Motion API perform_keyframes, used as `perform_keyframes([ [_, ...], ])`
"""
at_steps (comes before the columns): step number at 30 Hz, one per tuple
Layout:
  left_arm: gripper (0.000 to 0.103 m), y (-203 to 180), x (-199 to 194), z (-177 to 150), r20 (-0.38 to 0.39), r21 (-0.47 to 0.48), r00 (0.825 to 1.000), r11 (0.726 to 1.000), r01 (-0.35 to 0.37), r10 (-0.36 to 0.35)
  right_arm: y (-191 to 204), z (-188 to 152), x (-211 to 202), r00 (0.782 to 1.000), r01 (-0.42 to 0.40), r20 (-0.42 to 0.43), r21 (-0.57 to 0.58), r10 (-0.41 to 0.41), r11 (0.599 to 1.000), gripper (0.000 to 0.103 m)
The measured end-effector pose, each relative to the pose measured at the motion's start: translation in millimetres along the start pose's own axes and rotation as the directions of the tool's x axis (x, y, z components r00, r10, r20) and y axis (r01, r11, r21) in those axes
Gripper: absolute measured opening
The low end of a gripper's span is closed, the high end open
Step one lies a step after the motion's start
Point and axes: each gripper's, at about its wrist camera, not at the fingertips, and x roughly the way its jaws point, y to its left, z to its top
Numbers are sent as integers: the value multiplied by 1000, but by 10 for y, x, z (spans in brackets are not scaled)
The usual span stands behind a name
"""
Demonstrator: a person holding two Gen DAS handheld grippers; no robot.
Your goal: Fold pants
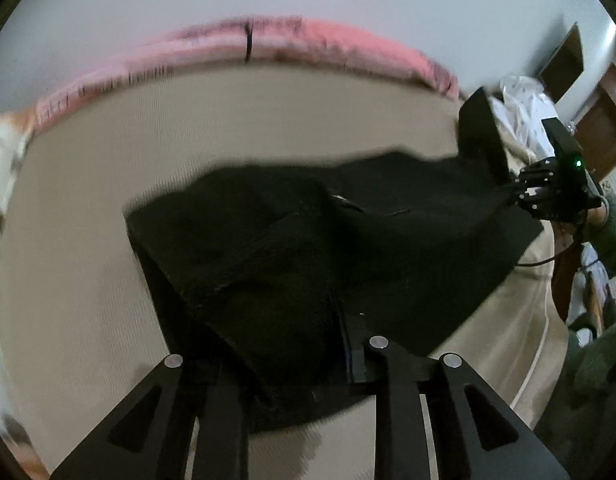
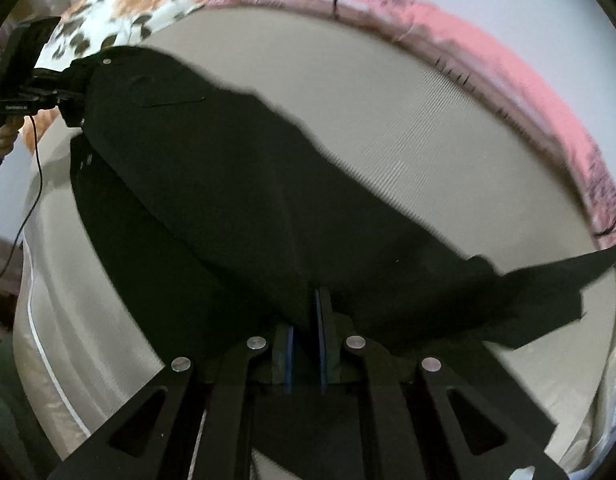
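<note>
The black pants hang stretched between my two grippers above a beige mattress. My left gripper is shut on one end of the pants; the cloth covers most of its fingers. My right gripper shows in the left wrist view at the far right, shut on the other end. In the right wrist view the pants run from my right gripper, shut on the cloth, up to my left gripper at the upper left. A loose part of the pants trails to the right.
The mattress has a pink patterned blanket along its far edge. A floral pillow lies at the upper left. White cloth or bags and a brown door are at the right. A black cable hangs from my left gripper.
</note>
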Motion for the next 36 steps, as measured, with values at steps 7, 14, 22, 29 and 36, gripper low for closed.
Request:
perform_keyframes([
  [7,44,-34,202,-367,-85,16,989,993,-118,119,197,-207,289,998,2,-56,1,-2,1000,7],
  [14,73,-71,44,-491,-52,-33,969,969,-243,241,306,-230,335,999,28,-47,32,-26,999,25],
  [22,73,113,-289,-868,54,-306,982,939,-156,180,462,-322,-7,998,38,44,59,-41,998,46],
  [29,73,72,-375,-935,176,-579,970,815,-35,167,159,-515,-228,990,-118,107,314,88,942,52],
  [36,70,134,-88,-891,126,-731,980,682,-12,153,-163,-903,-137,973,-233,136,545,189,805,52],
])
